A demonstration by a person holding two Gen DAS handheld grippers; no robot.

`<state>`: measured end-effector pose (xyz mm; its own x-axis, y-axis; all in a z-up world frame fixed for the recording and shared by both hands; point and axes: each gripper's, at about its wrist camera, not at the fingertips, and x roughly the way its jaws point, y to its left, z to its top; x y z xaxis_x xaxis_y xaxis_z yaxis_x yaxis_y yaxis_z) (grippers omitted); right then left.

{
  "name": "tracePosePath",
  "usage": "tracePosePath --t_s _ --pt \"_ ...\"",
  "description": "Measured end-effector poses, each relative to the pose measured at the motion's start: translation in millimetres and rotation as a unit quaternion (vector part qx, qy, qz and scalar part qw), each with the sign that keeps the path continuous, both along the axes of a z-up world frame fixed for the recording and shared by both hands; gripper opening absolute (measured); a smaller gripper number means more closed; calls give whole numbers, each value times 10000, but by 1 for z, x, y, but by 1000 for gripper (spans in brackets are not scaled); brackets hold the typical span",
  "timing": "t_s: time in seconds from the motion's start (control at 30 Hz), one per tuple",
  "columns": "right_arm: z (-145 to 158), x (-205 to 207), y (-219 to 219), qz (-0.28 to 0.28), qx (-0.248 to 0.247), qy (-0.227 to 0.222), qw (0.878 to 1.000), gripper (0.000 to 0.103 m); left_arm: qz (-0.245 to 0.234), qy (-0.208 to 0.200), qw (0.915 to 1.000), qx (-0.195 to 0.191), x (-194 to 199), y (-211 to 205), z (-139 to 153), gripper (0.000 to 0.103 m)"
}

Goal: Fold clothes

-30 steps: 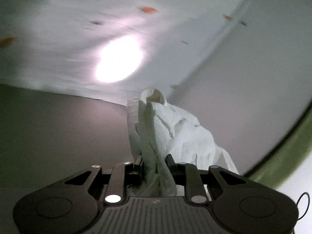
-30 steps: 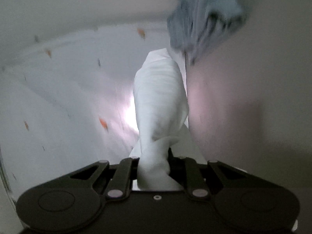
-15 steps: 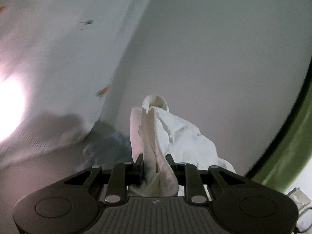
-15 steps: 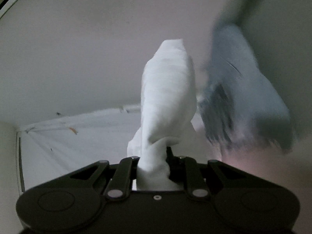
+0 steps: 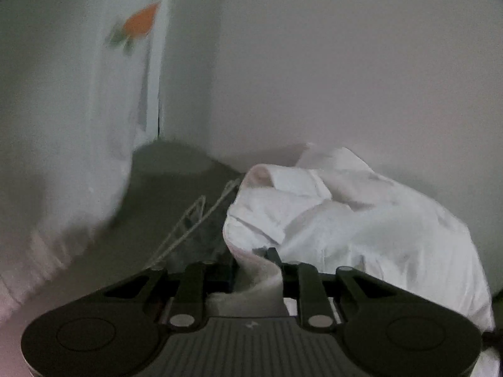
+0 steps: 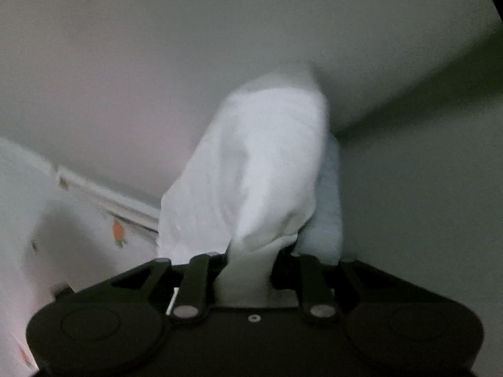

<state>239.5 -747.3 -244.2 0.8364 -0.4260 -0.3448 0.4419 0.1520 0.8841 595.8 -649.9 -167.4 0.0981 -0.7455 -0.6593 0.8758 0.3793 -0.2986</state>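
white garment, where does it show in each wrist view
Left wrist: white garment spreads from the left gripper toward the lower right.
Right wrist: it bunches at centre, above the right gripper, whose jaws are opening around it.
Shared landmark: carrot-print fabric, at left.

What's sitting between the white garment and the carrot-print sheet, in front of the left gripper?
In the left wrist view, a wire hanger lies on the grey surface between the white garment and the carrot-print sheet.
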Motion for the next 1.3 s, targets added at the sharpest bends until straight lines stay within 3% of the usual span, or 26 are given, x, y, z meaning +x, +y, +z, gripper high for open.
tracePosePath --t_s 0.23,0.43,0.5,0.53,0.6,0.7,0.8,1.03,1.13,1.3 --pt "-9 9 -10 106 32 13 9999 29 65 423 9987 -287 33 -11 -18 36" --pt "16 9 -12 163 98 482 9987 42 420 19 9991 -62 9 -6 1 46" --pt "36 10 -11 299 -71 843 9960 57 423 -74 9990 -112 -6 3 18 48" --pt "46 10 -9 356 -219 1016 9939 63 462 -102 9987 -169 -12 12 26 55" --pt "67 7 -2 332 -508 1294 9897 91 613 -160 9975 -303 -32 35 46 67" --pt "96 0 13 434 -1016 1539 9819 101 901 -293 9938 -576 -57 87 77 75" --pt "123 8 35 600 -1577 1876 9676 102 1203 -409 9890 -762 -84 137 106 78" --pt "170 -18 105 1012 -3072 2334 9170 103 1976 -1131 9672 -1125 -170 265 158 98" --pt "180 -24 144 1523 -3411 2386 8964 103 2402 -1421 9539 -1104 -218 320 169 103" --pt "192 -35 210 2045 -3585 2266 8822 103 3050 -1864 9254 -1259 -294 402 169 103"
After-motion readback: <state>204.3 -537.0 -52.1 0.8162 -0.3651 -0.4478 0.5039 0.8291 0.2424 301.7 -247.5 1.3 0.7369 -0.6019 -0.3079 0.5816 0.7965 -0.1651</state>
